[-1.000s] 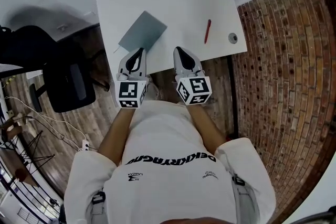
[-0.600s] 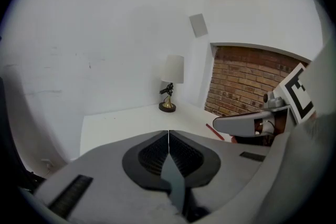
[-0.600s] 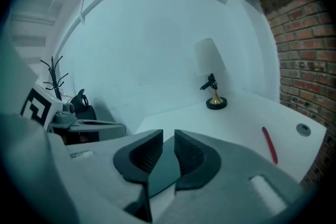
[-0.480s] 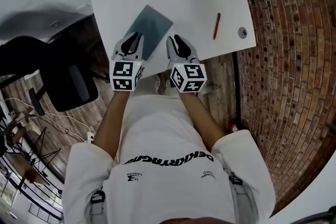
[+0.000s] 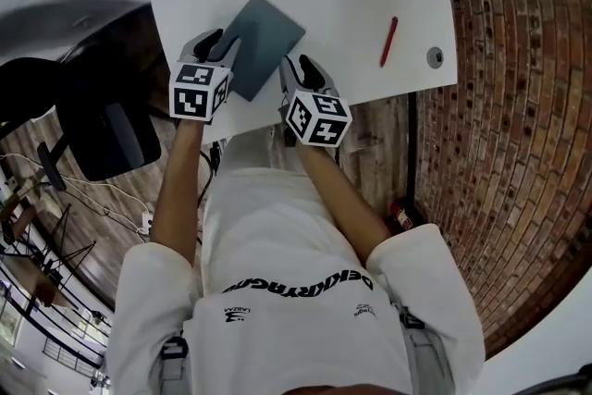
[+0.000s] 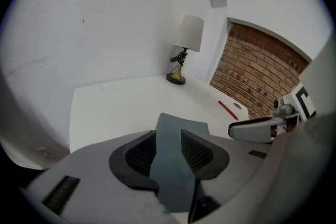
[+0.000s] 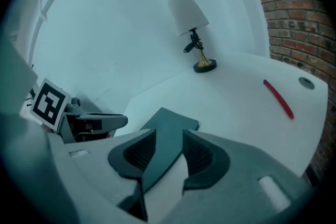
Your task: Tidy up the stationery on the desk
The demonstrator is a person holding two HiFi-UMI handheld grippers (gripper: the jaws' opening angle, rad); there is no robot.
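Both grippers are dropping from in front of the person's chest to the near edge of the white desk (image 5: 342, 5), and their jaws have just been spreading from clenched to wide apart. The left gripper (image 5: 215, 42) is now reaching over the left edge of the grey-blue notebook (image 5: 264, 37), and the right gripper (image 5: 298, 67) is arriving beside its near corner. In each gripper view the notebook is showing in the gap between the pads, but neither pair is pressing on it, so both tongs are released and empty. This looks like the approach to a two-handed pickup of the notebook, which is lying flat at the desk's near left. The red pen (image 5: 388, 42) is waiting well apart to the right, near a small round disc (image 5: 435, 57). No tray, box or holder is showing anywhere; only a lamp (image 6: 188, 34) is standing at the far edge.
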